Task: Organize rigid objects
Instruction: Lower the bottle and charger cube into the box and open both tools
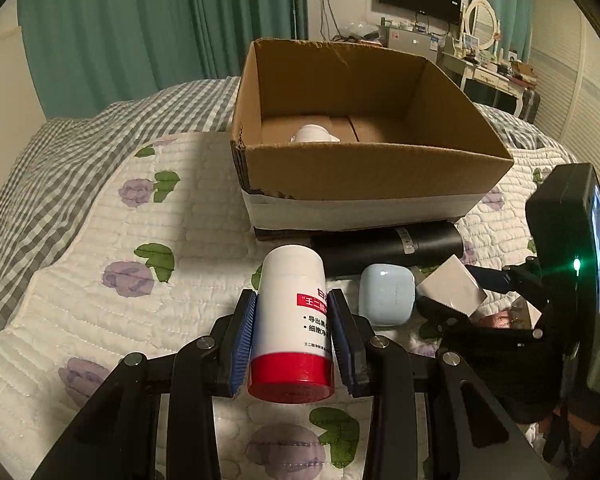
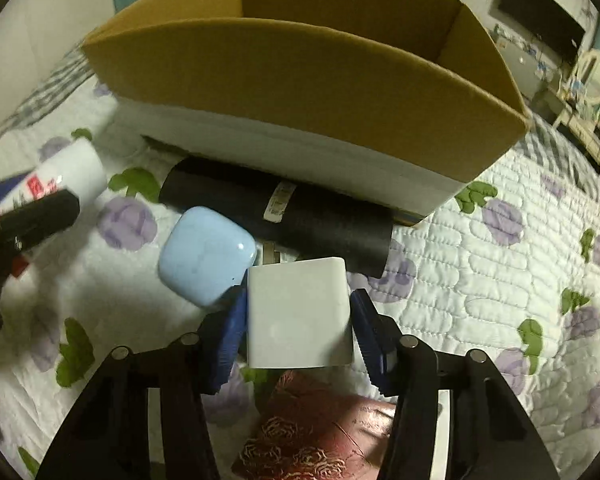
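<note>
Left gripper (image 1: 292, 320) clamps the white cylindrical bottle with red cap (image 1: 290, 320); right gripper (image 2: 298, 320) grips the white square plastic block (image 2: 298, 316), near the open brown cardboard box (image 2: 300, 80)

The left black two-finger tongs (image 1: 292, 320) are built of matte black bars linked in a scissor pattern, each joint capped with a round silver screw head. Their fingers carry ribbed blue pads (image 1: 244, 340) on the inner faces, set into black holders. The right black two-finger tongs (image 2: 300, 320) have the same make: black linkage arms, silver round screw heads at the pivots, and blue pads (image 2: 366, 332) with fine ridges. Seen from the left wrist view, the right unit carries a black boxy housing with a glowing screen and a small green light.
</note>
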A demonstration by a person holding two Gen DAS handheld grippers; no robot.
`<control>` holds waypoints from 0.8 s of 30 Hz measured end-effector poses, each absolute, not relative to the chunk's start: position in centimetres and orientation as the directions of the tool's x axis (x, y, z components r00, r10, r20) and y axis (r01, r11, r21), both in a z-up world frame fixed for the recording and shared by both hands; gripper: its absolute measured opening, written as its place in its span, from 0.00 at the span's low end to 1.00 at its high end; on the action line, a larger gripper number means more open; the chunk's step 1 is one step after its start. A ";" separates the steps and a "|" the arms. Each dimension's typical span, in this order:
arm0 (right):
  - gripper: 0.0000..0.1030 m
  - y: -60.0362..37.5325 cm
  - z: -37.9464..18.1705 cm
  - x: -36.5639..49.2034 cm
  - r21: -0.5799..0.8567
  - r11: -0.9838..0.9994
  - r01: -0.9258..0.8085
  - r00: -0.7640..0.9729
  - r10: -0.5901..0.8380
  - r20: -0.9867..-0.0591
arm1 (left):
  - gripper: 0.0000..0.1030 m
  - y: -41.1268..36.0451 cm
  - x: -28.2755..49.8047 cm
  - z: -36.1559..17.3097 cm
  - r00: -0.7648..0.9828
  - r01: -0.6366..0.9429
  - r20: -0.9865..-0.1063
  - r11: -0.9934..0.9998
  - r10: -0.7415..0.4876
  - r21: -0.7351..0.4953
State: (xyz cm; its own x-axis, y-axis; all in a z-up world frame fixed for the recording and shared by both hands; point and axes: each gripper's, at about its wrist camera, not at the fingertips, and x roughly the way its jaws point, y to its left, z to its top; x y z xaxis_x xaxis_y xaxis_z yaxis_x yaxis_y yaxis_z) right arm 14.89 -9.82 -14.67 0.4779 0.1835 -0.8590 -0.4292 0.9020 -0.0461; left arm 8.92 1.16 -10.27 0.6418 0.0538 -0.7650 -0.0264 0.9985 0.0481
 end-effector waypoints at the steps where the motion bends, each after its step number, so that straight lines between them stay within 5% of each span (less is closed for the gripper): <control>1: 0.50 -9.9 -14.5 14.6 -0.049 0.902 -0.430 0.484 0.184 -0.855 | 0.36 1.2 8.9 -10.2 0.644 -0.026 -0.763 0.998 0.054 0.049; 14: 0.50 -13.2 -4.6 12.2 0.027 0.919 -0.393 0.609 0.282 -0.742 | 0.36 0.1 7.0 -2.6 0.748 -0.020 -0.663 0.999 0.046 0.048; 24: 0.50 -14.5 4.1 15.7 0.009 0.920 -0.392 0.721 0.314 -0.618 | 0.36 -1.1 13.3 2.7 0.809 -0.001 -0.584 0.995 0.060 0.102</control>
